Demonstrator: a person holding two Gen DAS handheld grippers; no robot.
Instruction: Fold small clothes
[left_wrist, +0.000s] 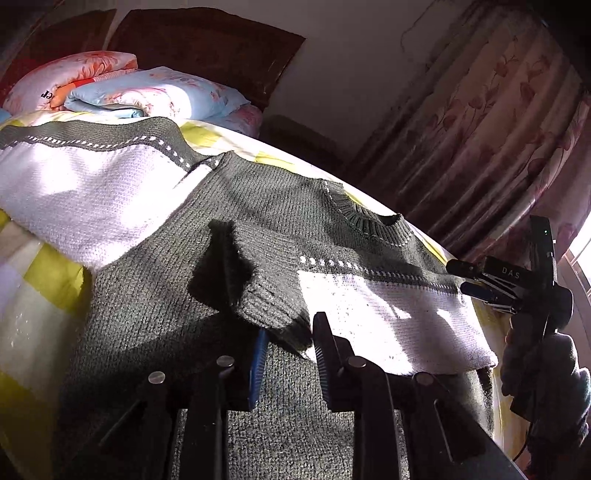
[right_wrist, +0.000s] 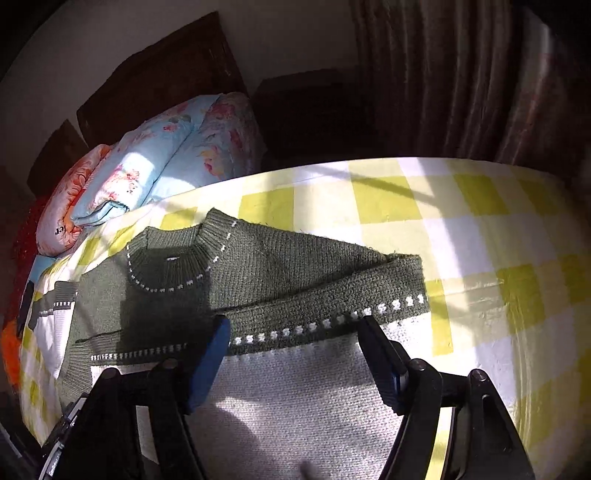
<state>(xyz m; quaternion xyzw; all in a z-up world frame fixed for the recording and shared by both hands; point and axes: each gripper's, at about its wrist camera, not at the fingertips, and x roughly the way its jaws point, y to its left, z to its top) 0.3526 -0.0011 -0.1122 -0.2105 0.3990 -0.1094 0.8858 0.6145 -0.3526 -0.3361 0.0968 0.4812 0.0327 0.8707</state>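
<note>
A small knitted sweater (left_wrist: 258, 206), dark green with white panels and a dotted stripe, lies spread on the bed, collar (left_wrist: 373, 221) away from me. One sleeve's dark cuff (left_wrist: 273, 306) is folded over the body. My left gripper (left_wrist: 288, 332) is open, its jaws on either side of that cuff, not closed on it. My right gripper (right_wrist: 291, 328) is open, just above the white part of the sweater (right_wrist: 295, 387) at the dotted stripe, and holds nothing. The right gripper also shows in the left wrist view (left_wrist: 469, 277), beside the sweater's right edge.
The bed has a yellow and white checked sheet (right_wrist: 480, 240). Folded floral quilts (left_wrist: 147, 92) lie at the dark wooden headboard (left_wrist: 207, 40). Patterned curtains (left_wrist: 480, 129) hang beyond the bed's far edge.
</note>
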